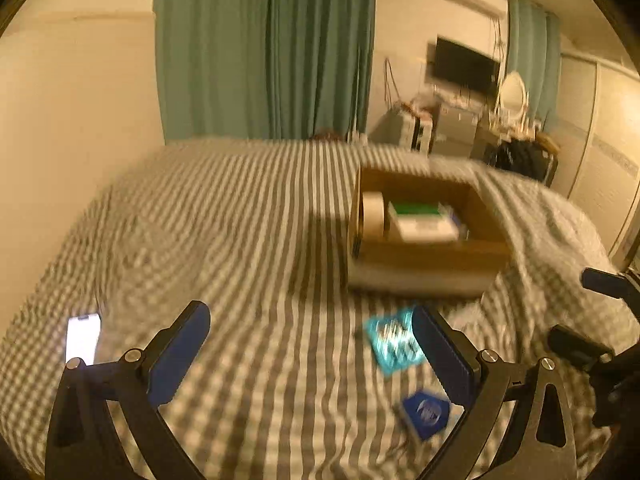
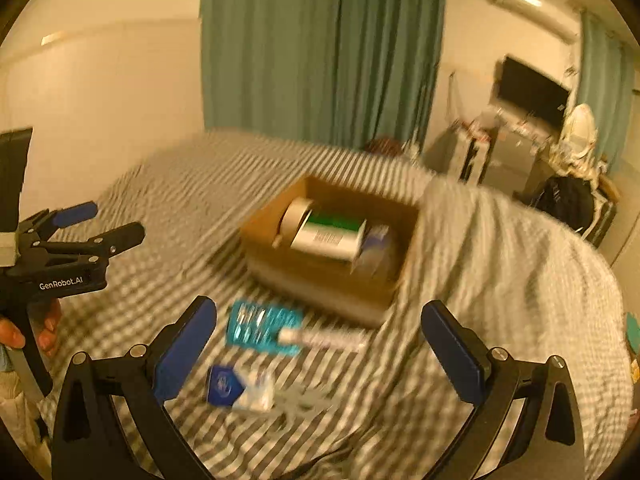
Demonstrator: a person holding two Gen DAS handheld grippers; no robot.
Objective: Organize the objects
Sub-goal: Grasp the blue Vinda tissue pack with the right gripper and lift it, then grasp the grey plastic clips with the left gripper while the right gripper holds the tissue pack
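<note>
1. Right wrist view: the right gripper (image 2: 318, 348), fingers spread wide, holds nothing; the left gripper (image 2: 100, 224), also spread and holding nothing, is printed "GenRobot.AI".
2. On the grey-and-white striped bedcover (image 2: 160, 272): one dark-blue hexagonal packet (image 2: 224, 390), one teal blister pack (image 2: 260, 330), one white tube (image 2: 324, 338); their print is blurred.
3. Beyond, one open brown cardboard box (image 2: 320, 280) holds one tape roll (image 2: 296, 214) and one green-and-white carton (image 2: 332, 236).

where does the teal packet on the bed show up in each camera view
Left wrist: the teal packet lies lower right of centre, beside the inner edge of the left hand-held gripper's right finger, in front of the cardboard box.
Right wrist: the teal packet lies lower centre-left, in front of the box's near corner.
Shared landmark: the cardboard box on the striped bedcover.
</note>
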